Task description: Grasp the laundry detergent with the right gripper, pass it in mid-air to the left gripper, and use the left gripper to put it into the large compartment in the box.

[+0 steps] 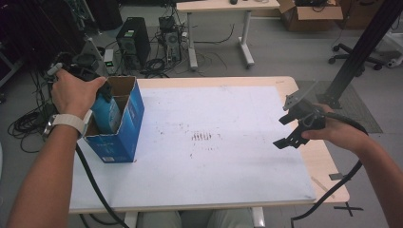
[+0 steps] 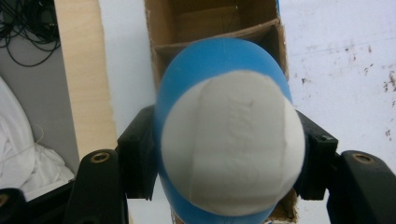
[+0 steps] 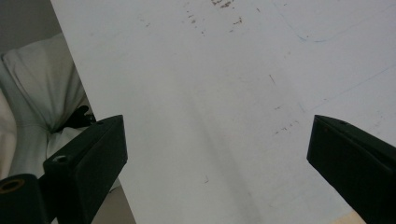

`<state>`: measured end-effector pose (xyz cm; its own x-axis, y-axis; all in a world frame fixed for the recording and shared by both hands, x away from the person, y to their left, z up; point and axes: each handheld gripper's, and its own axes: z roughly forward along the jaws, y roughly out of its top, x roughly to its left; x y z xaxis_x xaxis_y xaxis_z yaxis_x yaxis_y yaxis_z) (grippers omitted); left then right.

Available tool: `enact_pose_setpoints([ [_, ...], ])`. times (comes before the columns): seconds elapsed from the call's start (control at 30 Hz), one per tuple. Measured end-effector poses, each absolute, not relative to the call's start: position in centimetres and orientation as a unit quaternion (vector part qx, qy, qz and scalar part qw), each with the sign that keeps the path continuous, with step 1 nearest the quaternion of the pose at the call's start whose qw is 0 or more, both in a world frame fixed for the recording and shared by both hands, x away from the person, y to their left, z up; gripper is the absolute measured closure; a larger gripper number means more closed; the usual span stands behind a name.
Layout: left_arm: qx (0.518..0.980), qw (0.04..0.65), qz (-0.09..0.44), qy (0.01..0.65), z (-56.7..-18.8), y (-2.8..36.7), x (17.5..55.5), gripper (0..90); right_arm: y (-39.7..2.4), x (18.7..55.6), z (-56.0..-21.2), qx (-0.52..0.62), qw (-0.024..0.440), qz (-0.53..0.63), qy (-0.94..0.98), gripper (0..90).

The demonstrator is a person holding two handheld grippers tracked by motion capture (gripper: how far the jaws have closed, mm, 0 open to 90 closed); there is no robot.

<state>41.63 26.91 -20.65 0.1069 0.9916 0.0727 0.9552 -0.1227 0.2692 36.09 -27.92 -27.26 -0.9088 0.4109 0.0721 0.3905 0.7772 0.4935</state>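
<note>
Clamped between the jaws of the left gripper [image 2: 229,186], a blue and white bottle [image 2: 229,140] is hanging halfway inside the open blue box [image 1: 124,124] – its lower part is already sitting between the cardboard walls. Well to the right of the box, the right gripper [image 1: 291,129] is hovering over the white table [image 1: 214,161] – jaws standing wide, nothing between them.

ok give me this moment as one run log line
left gripper: shut on blue bottle, partly inside blue box | right gripper: open, holds nothing, above table
</note>
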Motion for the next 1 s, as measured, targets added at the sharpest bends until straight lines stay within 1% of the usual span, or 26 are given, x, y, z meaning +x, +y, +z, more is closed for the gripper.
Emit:
enact_pose_setpoints([
  [1.0,0.748,0.067,0.106,0.652,-26.5,26.7,42.2,37.7,-27.8,36.2,-27.8,0.220,0.019,0.254,0.942,5.0],
])
